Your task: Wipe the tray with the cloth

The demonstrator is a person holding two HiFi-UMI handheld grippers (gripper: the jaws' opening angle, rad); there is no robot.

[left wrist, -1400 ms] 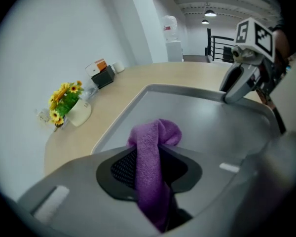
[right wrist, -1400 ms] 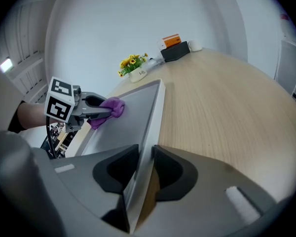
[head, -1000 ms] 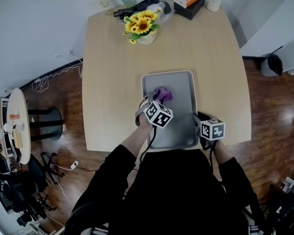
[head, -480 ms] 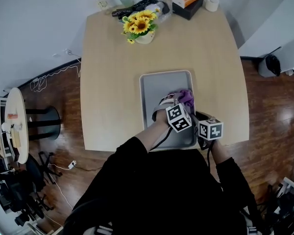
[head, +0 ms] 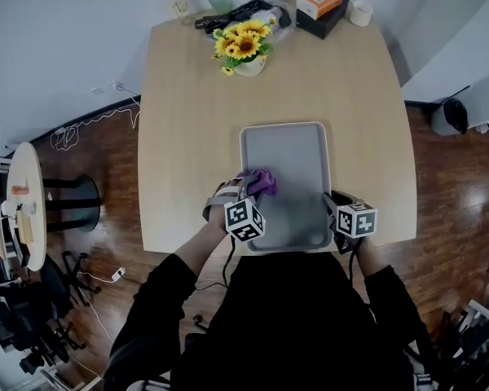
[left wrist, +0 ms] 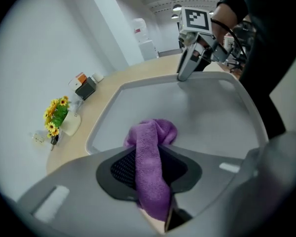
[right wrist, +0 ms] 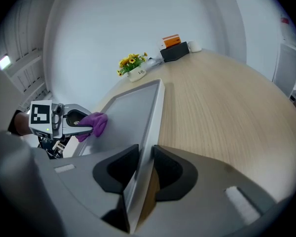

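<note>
Nearest the person, at about 4 o'clock on the flat grey metal tray (head: 306,149), the right gripper (right wrist: 143,169) is clamped on the tray's thin raised rim, one pad on each side of it. The tray looks stiff, light and smooth, likely to skate on the pale wooden table (head: 187,112), so pinching the rim to steady it is sound; I judge the floor too flat to grasp.

At about 8 o'clock on the tray, the left gripper (head: 249,187) has its jaws drawn narrow on the purple terry cloth (left wrist: 153,137), whose free bunch rests on the tray floor. The cloth is soft and limp. It should be gripped by a thick fold, or it will slip out.

Farther off, towards 11 o'clock, stands a bunch of sunflowers in a white pot (head: 244,49).
</note>
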